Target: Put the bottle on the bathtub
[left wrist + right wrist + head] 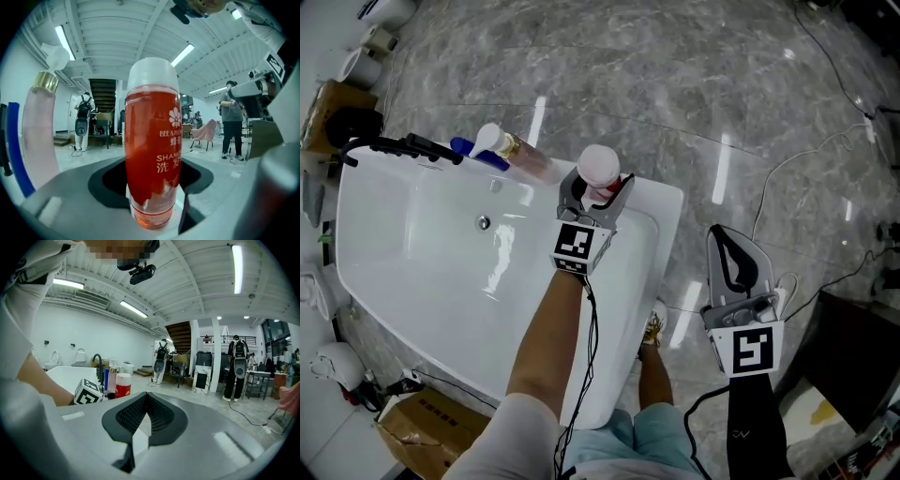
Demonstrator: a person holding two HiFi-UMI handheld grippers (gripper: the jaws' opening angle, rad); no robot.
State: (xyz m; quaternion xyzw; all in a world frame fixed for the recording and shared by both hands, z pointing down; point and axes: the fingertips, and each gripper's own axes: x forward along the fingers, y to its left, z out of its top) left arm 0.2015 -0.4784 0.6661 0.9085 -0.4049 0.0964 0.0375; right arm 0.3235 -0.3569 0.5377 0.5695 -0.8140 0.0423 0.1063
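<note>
- Red shampoo bottle with a white cap, looks mostly full. I'd guess it has some heft, and those smooth plastic sides could be slippery.
- Left claw is clamped low on the body, near the base. A hold nearer the middle seems safer against tipping, imo.
- It's upright at the far rim of the bathtub, just right of a pink bottle. Can't tell if it's resting there.
- Right claw is closed on nothing, off to the right.

Red bottle mostly behind its own white cap and left claw.
</note>
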